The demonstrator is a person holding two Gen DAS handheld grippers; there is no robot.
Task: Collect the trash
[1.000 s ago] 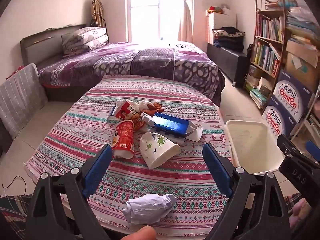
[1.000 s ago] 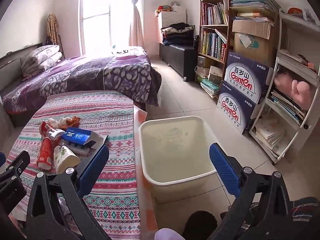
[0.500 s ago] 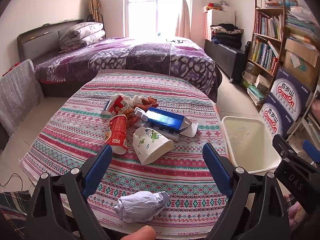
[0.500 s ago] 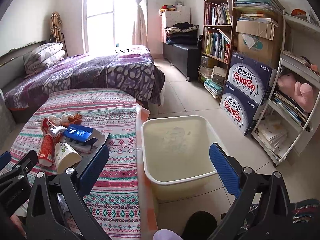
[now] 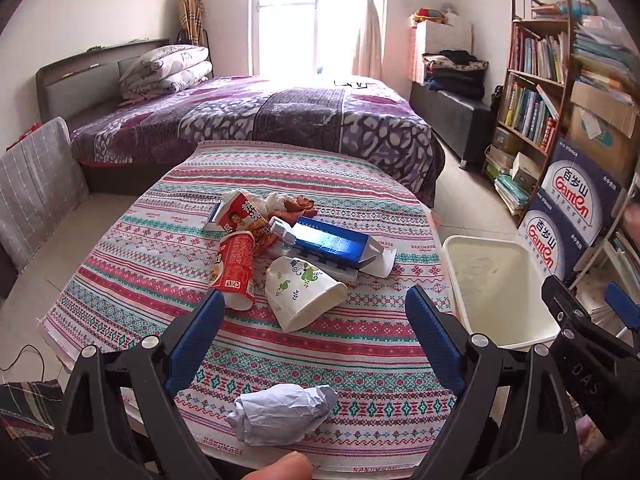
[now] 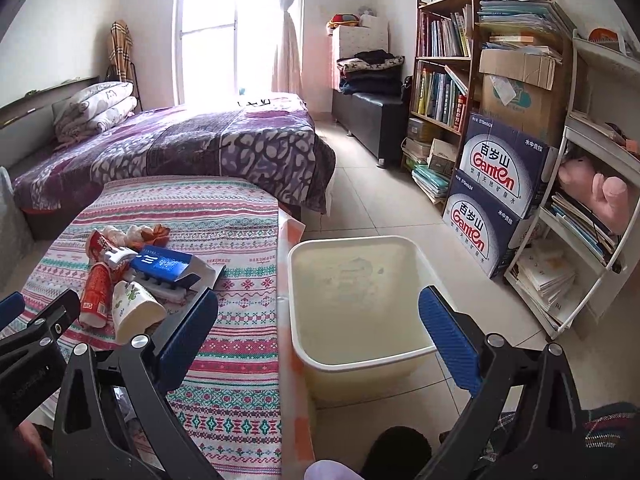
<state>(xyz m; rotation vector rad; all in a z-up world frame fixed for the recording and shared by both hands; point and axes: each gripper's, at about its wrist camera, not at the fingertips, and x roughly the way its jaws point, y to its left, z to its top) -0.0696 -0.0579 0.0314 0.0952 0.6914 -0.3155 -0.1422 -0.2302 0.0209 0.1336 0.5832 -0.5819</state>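
Trash lies on a table with a striped patterned cloth [image 5: 132, 256]: a crumpled white paper ball [image 5: 282, 412] at the near edge, a white paper cup with green print [image 5: 300, 292] on its side, a red tube can [image 5: 236, 268], a blue box [image 5: 330, 242] and wrappers behind. My left gripper [image 5: 314, 328] is open, above the paper ball and short of the cup. My right gripper [image 6: 318, 334] is open and empty over the near rim of a cream plastic bin [image 6: 360, 292] on the floor right of the table. The bin also shows in the left wrist view [image 5: 496, 280].
A bed with a purple cover [image 5: 256, 120] stands behind the table. A bookshelf [image 6: 444, 64] and stacked blue water boxes [image 6: 492, 196] line the right wall, with a white shelf unit [image 6: 592, 216] beside them. Tiled floor [image 6: 372, 196] lies between bed and shelves.
Both grippers have risen and drawn back slightly, so the table and trash sit lower and farther in view. Both stay open. Nothing on the table has moved.
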